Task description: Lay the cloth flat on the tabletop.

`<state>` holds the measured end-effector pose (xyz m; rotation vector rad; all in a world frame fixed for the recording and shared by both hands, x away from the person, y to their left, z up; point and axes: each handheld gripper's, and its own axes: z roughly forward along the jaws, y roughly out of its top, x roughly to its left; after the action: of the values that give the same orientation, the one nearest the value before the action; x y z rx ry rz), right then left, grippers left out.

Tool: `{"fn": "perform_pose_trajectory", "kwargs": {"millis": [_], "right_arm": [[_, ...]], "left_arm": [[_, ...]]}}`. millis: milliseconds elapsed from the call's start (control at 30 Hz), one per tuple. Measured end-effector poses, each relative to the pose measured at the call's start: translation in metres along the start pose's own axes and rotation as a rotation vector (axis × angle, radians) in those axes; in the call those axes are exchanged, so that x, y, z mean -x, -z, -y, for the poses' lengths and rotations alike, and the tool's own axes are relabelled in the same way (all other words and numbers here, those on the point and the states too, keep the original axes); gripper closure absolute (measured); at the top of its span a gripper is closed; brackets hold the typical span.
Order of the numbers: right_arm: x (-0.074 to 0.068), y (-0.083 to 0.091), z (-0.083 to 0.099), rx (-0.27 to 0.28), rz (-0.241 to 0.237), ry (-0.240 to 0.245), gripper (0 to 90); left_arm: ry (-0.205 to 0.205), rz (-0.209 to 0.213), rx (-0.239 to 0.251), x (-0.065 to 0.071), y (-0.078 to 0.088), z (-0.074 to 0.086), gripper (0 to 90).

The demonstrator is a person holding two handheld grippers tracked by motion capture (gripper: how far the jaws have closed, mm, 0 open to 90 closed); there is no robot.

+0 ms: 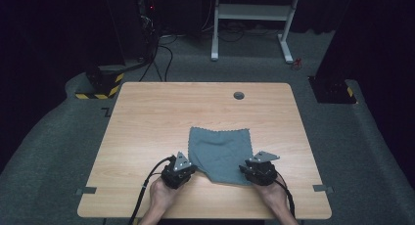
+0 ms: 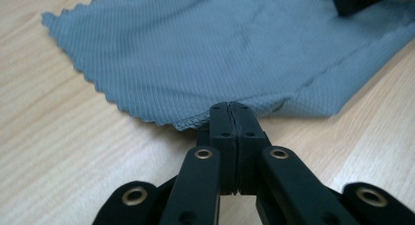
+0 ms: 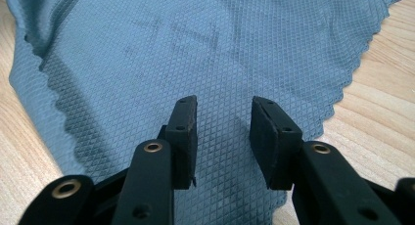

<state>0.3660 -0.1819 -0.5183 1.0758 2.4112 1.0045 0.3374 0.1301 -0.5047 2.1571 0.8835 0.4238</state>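
A grey-blue cloth [image 1: 220,149] with zigzag edges lies rumpled on the wooden table [image 1: 147,117], near its front edge. My left gripper [image 1: 190,168] sits at the cloth's near left corner. In the left gripper view its jaws [image 2: 230,110] are shut, pinching the scalloped edge of the cloth [image 2: 220,44]. My right gripper [image 1: 245,169] rests at the cloth's near right corner. In the right gripper view it [image 3: 222,107] stands open, low over the cloth [image 3: 195,49], which runs between and under the pads. The right gripper [image 2: 362,0] also appears at the top right of the left gripper view.
A round cable hole [image 1: 239,95] sits near the table's far edge. Grey tape tabs [image 1: 85,191] [image 1: 323,188] mark the front corners. Beyond the table stand a white desk frame [image 1: 254,12], cables, and a yellow-black striped base [image 1: 98,88] on the carpet.
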Motion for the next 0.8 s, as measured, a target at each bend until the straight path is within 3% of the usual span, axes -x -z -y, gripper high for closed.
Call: {"fn": "perform_pose_trajectory", "kwargs": {"millis": [133, 267, 500, 733, 800], "right_arm": [[0.0, 0.0, 0.001, 0.01, -0.001, -0.004, 63.3], [0.0, 0.0, 0.002, 0.015, -0.001, -0.007, 63.2], [0.0, 0.0, 0.002, 0.014, -0.001, 0.0, 63.1], [0.001, 0.0, 0.004, 0.03, -0.006, -0.011, 63.1], [0.001, 0.0, 0.004, 0.032, -0.007, -0.016, 63.1]], "left_arm": [[-0.025, 0.009, -0.002, -0.004, 0.001, -0.011, 89.5], [-0.006, 0.049, 0.001, -0.009, -0.003, -0.023, 89.4], [0.005, 0.079, -0.019, -0.018, -0.021, -0.052, 89.3], [0.001, 0.086, -0.089, -0.022, -0.064, -0.078, 88.2], [0.026, 0.087, -0.104, -0.023, -0.071, -0.079, 80.4]]}}
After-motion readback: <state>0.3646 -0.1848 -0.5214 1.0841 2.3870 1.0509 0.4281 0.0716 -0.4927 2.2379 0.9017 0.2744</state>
